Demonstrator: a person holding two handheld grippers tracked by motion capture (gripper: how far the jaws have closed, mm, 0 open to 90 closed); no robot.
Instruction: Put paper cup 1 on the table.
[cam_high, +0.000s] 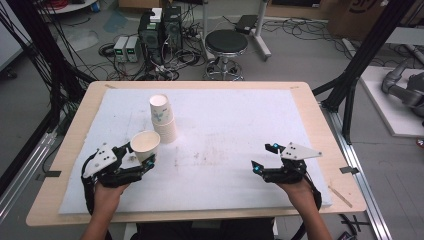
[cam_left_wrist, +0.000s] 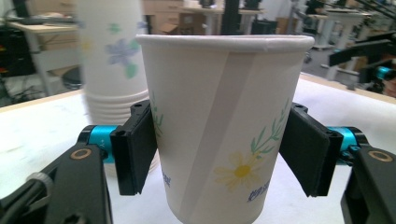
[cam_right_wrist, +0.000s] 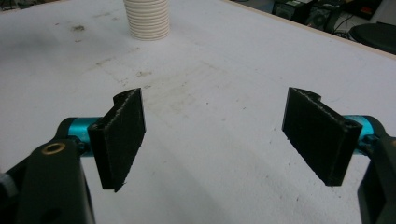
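Observation:
A single paper cup (cam_high: 145, 143) with a flower print stands upright between the jaws of my left gripper (cam_high: 141, 156) at the front left of the white mat. In the left gripper view both black pads (cam_left_wrist: 137, 151) press on the sides of the cup (cam_left_wrist: 219, 116), so the gripper is shut on it. Just behind it stands a stack of paper cups (cam_high: 162, 120), blurred in the left gripper view (cam_left_wrist: 112, 60). My right gripper (cam_high: 265, 157) rests at the front right, open, with bare mat between its pads (cam_right_wrist: 123, 140). The stack of cups (cam_right_wrist: 147, 18) lies far ahead of it.
A white mat (cam_high: 235, 120) covers most of the wooden table (cam_high: 320, 125). Behind the table on the floor are a black stool (cam_high: 226, 42), computer boxes (cam_high: 160, 30) and cables. Black frame posts (cam_high: 350, 95) stand at the right.

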